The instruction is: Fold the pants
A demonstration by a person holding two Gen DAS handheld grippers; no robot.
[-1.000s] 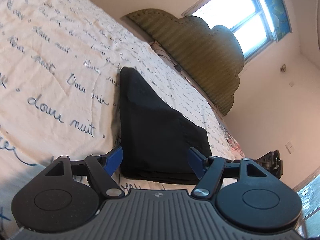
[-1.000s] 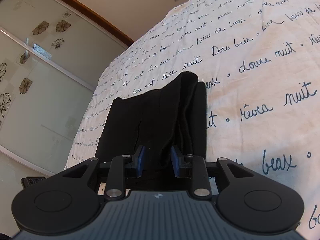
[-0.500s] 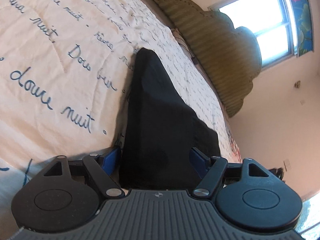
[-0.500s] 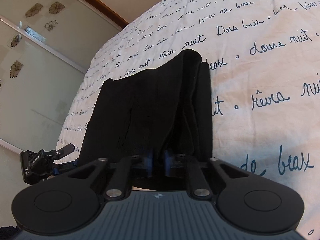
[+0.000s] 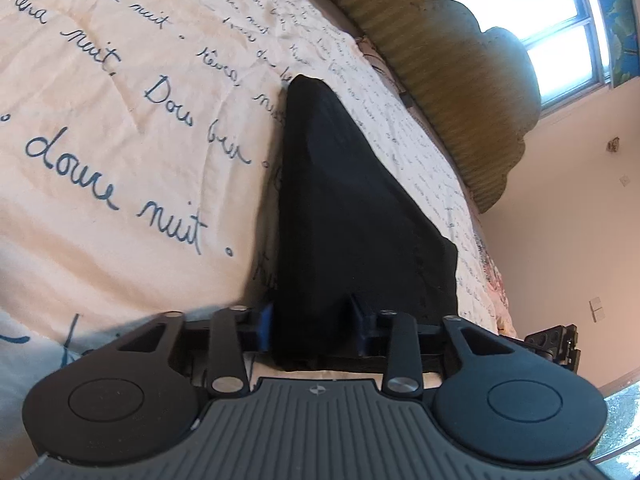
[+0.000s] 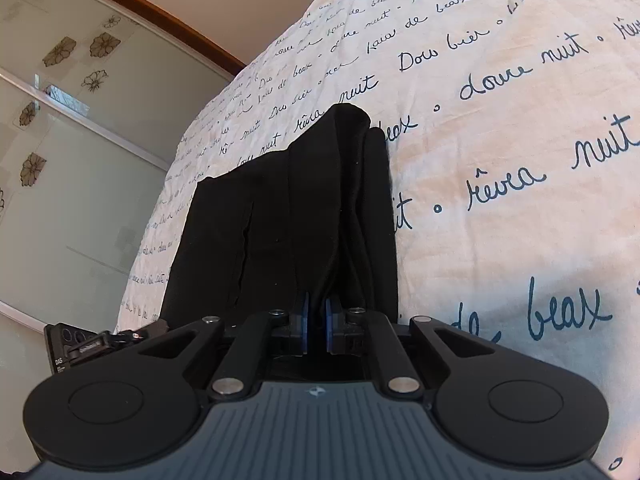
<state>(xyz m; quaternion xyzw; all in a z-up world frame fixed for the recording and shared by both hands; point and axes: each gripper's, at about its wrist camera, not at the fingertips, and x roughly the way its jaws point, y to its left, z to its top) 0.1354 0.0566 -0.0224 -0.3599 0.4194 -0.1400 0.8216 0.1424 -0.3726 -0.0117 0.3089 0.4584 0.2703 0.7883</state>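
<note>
The left gripper [image 5: 314, 320] has slid onto the black pants [image 5: 352, 200] and its jaws have just been closing, now squeezing the near edge. The right gripper [image 6: 316, 320] pinches the other corner tight. The pants lie folded on the bedspread [image 5: 120, 140], ready for lifting.

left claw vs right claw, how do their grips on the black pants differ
The left claw has just been closing and takes a wide bunch of the black pants; the right claw pinches a thin fold, nearly shut. Both grip the near edge on the bedspread.
</note>
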